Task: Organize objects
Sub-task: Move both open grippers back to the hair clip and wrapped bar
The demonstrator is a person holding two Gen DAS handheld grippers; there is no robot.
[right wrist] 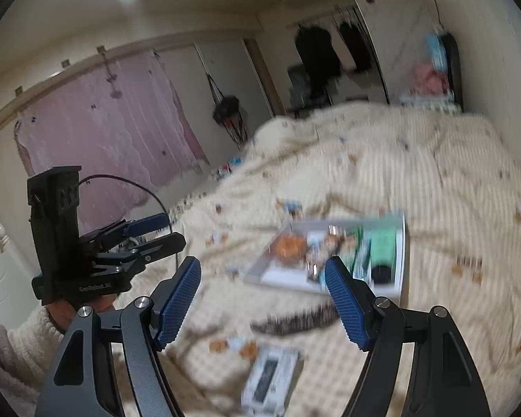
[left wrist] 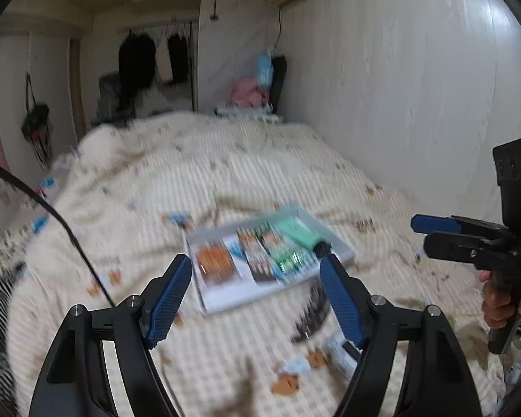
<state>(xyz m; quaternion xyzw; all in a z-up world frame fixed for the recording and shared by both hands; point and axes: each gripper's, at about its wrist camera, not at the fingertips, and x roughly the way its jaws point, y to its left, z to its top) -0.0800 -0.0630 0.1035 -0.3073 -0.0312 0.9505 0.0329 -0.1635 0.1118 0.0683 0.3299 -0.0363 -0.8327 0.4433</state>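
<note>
Looking down my left gripper [left wrist: 255, 299], I see both blue pads standing wide apart at the bottom of the frame with nothing between them. The same holds for my right gripper [right wrist: 264, 300]: jaws wide, empty. Both pictures are smeared by motion.

Just beyond the fingertips, on the cream checked bedspread [left wrist: 198, 180], a dark comb-like thing [left wrist: 312, 312] lies near the lower middle; it is too blurred to name surely. In the right view a small white box with a dark window [right wrist: 271, 378] lies at the bottom centre, closer than the comb.

Past these, at mid-frame, sits the white tray [left wrist: 344, 248], flat on the bedspread. In it lie, side by side, an orange packet [left wrist: 214, 263], some printed packets [left wrist: 257, 253] and a mint-green tube with a black cap [left wrist: 300, 234].

At the right edge of the left view a hand [left wrist: 500, 299] holds the other gripper, well apart from the tray.

Farther off, at the top, dark clothes [left wrist: 137, 57] hang by the wall, and a pink curtain [right wrist: 104, 132] fills the right view's upper left.
</note>
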